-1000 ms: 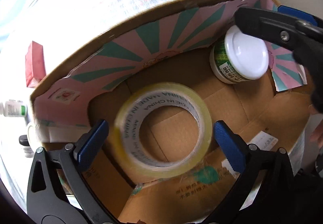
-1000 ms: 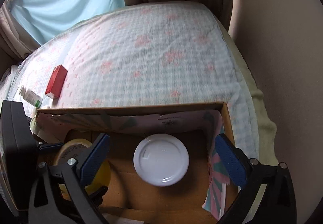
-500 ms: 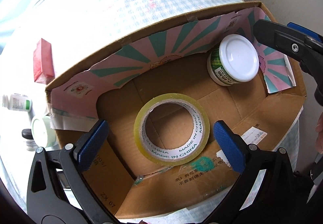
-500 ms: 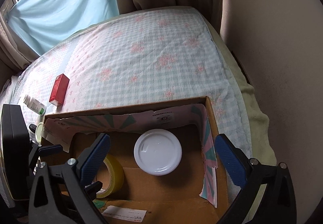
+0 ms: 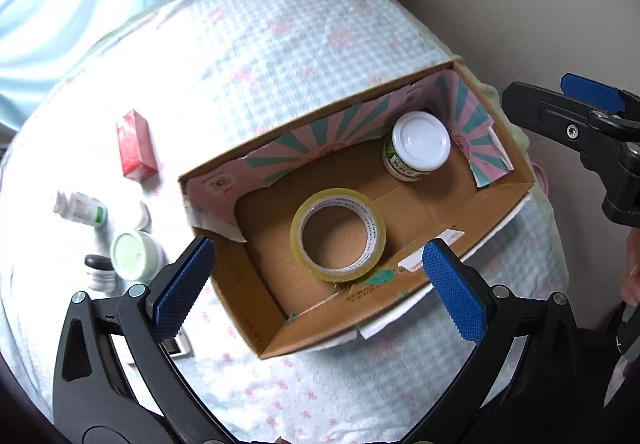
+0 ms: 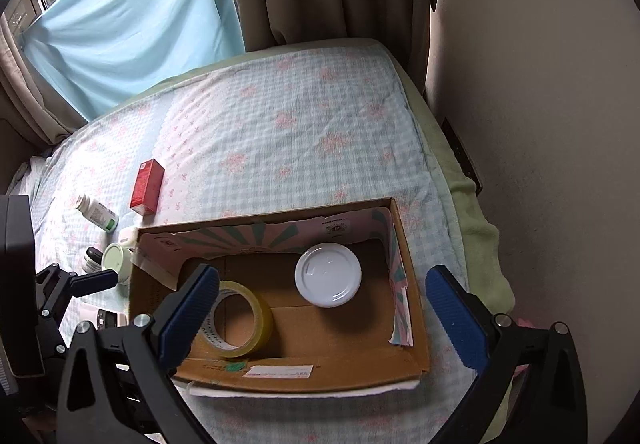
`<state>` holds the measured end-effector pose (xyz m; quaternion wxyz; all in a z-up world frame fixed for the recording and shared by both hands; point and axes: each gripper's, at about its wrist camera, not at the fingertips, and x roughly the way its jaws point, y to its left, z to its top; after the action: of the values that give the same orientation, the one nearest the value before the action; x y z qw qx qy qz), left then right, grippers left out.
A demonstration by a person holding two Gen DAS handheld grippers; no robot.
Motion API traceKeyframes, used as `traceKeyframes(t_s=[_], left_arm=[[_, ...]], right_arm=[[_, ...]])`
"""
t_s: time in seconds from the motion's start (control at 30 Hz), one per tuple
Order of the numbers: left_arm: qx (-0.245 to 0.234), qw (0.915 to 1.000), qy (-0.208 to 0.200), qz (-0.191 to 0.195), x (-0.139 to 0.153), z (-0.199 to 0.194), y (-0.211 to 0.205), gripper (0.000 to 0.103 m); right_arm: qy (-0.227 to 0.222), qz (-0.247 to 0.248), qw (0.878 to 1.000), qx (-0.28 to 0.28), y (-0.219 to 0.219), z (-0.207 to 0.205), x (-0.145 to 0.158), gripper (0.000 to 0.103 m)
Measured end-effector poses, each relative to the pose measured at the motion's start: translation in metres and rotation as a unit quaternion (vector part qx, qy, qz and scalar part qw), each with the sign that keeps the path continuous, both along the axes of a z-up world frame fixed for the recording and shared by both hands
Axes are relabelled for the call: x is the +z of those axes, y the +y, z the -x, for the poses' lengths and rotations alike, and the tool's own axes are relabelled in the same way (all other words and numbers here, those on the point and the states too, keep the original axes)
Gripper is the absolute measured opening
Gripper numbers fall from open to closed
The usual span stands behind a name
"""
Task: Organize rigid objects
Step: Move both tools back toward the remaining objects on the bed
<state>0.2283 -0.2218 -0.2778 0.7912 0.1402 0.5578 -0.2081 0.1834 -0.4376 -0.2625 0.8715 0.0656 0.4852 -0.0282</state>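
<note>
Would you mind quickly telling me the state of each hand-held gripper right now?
Left hand-held gripper: open, holding nothing, above the cardboard box.
Right hand-held gripper: open, holding nothing, also above the box.

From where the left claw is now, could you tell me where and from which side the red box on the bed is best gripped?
Grip the red box across its two long side faces, near the middle, coming straight down from above. It lies flat on the bedspread, long and narrow, so its short width should fit between the fingers. Its long sides look clear; the white bottle lies apart from it.
</note>
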Motion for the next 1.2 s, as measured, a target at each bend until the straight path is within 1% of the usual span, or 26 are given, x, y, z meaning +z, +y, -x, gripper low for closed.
traceKeyframes(t_s=[0.03,0.1,0.17,0.23,0.37,0.47,0.57,0.63,0.73,0.8,0.87,0.97,1.07,1.2], left_arm=[[0.000,1.0000,-0.007,0.002,0.009,0.003,-0.006,0.103],[0.001,0.9998,-0.017,0.013,0.030,0.015,0.002,0.103],[0.007,0.9993,-0.024,0.027,0.052,0.024,0.018,0.103],[0.015,0.9988,-0.038,0.029,0.073,0.034,0.039,0.103],[0.026,0.9968,-0.067,0.035,0.103,0.047,0.091,0.103],[0.048,0.9948,-0.081,0.039,0.118,0.050,0.136,0.103],[0.067,0.9927,-0.085,0.054,0.132,0.047,0.183,0.103],[0.074,0.9915,-0.085,0.066,0.139,0.044,0.214,0.103],[0.078,0.9904,-0.086,0.076,0.141,0.040,0.252,0.103],[0.073,0.9911,-0.087,0.069,0.143,0.035,0.273,0.103],[0.065,0.9922,-0.092,0.053,0.141,0.029,0.292,0.103],[0.047,0.9941,-0.085,0.050,0.131,0.016,0.319,0.103],[0.035,0.9959,-0.075,0.037,0.117,-0.002,0.346,0.103],[0.007,0.9956,-0.084,0.039,0.099,-0.030,0.374,0.103]], right_arm=[[-0.004,-0.001,1.000,-0.001,0.003,0.006,0.009,0.103],[-0.014,0.001,1.000,-0.006,0.010,0.019,0.026,0.103],[-0.020,0.008,1.000,-0.009,0.020,0.031,0.043,0.103],[-0.025,0.011,1.000,-0.006,0.032,0.042,0.058,0.103],[-0.031,0.004,0.999,0.021,0.068,0.060,0.079,0.103],[-0.036,0.015,0.998,0.043,0.103,0.069,0.087,0.103],[-0.046,0.006,0.998,0.045,0.135,0.076,0.093,0.103],[-0.050,-0.002,0.998,0.033,0.155,0.077,0.094,0.103],[-0.052,-0.010,0.998,0.026,0.187,0.075,0.094,0.103],[-0.052,-0.004,0.998,0.025,0.211,0.073,0.093,0.103],[-0.052,0.002,0.998,0.022,0.234,0.071,0.092,0.103],[-0.057,0.014,0.998,0.010,0.268,0.068,0.089,0.103],[-0.063,0.022,0.998,-0.010,0.297,0.065,0.082,0.103],[-0.054,0.028,0.998,-0.030,0.333,0.059,0.063,0.103]])
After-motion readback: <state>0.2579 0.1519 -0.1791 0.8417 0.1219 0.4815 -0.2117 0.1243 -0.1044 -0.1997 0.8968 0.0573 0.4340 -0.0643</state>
